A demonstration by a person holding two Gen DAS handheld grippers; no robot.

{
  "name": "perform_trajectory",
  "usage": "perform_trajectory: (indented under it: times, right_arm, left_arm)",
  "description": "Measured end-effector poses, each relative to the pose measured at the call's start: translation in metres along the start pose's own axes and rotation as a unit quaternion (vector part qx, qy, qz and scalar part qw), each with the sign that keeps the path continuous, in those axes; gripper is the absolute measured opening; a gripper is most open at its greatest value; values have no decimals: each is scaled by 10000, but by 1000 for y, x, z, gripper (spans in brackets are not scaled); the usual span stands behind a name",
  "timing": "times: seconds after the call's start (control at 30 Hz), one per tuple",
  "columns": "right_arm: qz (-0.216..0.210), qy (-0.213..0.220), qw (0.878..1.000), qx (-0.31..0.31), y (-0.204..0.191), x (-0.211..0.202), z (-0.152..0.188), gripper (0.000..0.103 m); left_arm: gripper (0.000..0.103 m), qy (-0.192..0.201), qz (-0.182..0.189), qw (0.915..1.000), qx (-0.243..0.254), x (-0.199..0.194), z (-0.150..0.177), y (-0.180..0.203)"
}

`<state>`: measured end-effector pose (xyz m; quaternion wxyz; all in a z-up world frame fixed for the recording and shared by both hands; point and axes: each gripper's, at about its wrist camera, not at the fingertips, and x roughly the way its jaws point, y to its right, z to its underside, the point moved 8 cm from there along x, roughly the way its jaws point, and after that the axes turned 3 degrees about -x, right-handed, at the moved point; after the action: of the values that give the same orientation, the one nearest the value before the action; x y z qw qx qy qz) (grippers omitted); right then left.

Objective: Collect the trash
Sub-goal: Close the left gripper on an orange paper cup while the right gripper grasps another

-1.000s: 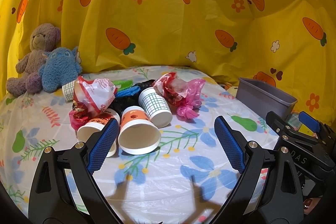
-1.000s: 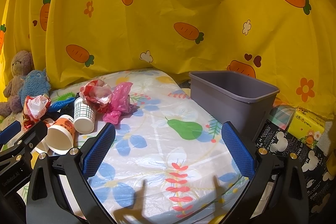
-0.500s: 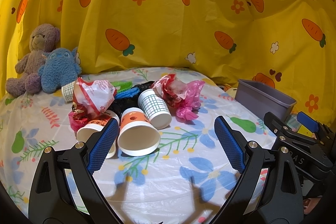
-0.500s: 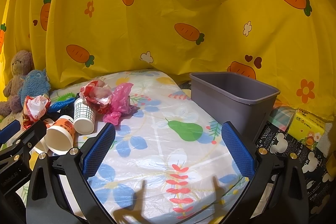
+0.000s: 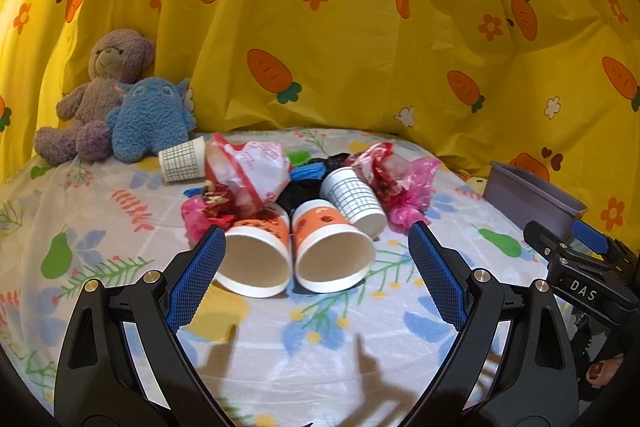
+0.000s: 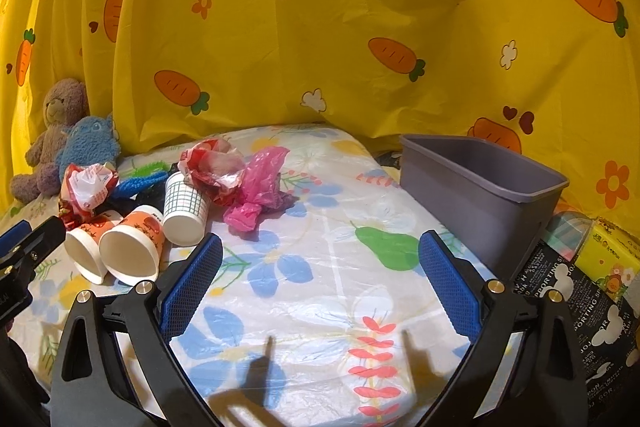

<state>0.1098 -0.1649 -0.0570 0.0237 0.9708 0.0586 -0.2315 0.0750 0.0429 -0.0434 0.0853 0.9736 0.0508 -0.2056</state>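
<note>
While both jaws gape with nothing between them, the left gripper [image 5: 316, 263] faces two tipped orange paper cups [image 5: 332, 251], and the right gripper [image 6: 320, 283] hovers over bare cloth. Light and crushable, they likely want a gentle rim pinch. Beyond lie crumpled wrappers [image 5: 248, 175]; far right stands the grey bin [image 6: 480, 183].

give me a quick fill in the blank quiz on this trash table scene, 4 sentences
1. The two orange paper cups lie on their ____.
2. The grey bin holds ____.
3. Beside the brown teddy bear sits a soft toy coloured ____.
4. The left gripper and the right gripper both have their jaws ____.

Missing words: sides; nothing; blue; open
</note>
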Motion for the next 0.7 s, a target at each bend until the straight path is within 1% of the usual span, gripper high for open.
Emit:
perform_trajectory:
  times: [0.07, 0.2, 0.23, 0.27, 0.3, 0.33, 0.37, 0.4, 0.47, 0.53, 0.57, 0.67, 0.7]
  right_arm:
    - [-270, -138, 9995, -81, -16, 8, 2, 92]
    - [-867, -317, 9949, -413, -62, 20, 6, 88]
    - [-1022, -350, 9929, -504, -75, 22, 7, 86]
    - [-1166, -395, 9905, -615, -88, 25, 9, 78]
    - [-1260, -469, 9883, -722, -99, 28, 12, 73]
    - [-1336, -577, 9859, -827, -110, 34, 15, 72]
    - [-1410, -678, 9835, -904, -118, 39, 18, 68]
    - [-1462, -774, 9814, -971, -126, 44, 21, 62]
    - [-1385, -956, 9793, -1126, -135, 55, 25, 56]
    - [-1375, -1074, 9778, -1163, -140, 64, 26, 51]
    - [-1349, -1125, 9773, -1182, -140, 67, 26, 47]
    - [-1363, -1174, 9756, -1257, -146, 73, 25, 36]
    - [-1380, -1197, 9746, -1294, -149, 76, 25, 34]
  left_arm:
    - [91, -30, -179, 9998, -96, 1, 2, -18]
    - [91, -43, -531, 9980, -331, 1, 4, -55]
    - [91, -35, -601, 9974, -397, 0, 4, -65]
    - [91, -28, -643, 9969, -445, -1, 4, -70]
    - [91, -11, -682, 9966, -468, -2, 5, -77]
    - [91, -9, -711, 9964, -471, -3, 5, -81]
    - [91, -3, -723, 9964, -452, -3, 6, -83]
    - [91, 2, -727, 9964, -425, -3, 7, -84]
    - [90, -15, -720, 9968, -361, -1, 9, -85]
    - [85, -82, -699, 9970, -310, 4, 12, -86]
    - [84, -149, -686, 9971, -296, 7, 13, -86]
    - [76, -362, -641, 9969, -261, 19, 17, -87]
    - [71, -428, -623, 9968, -247, 23, 19, -88]
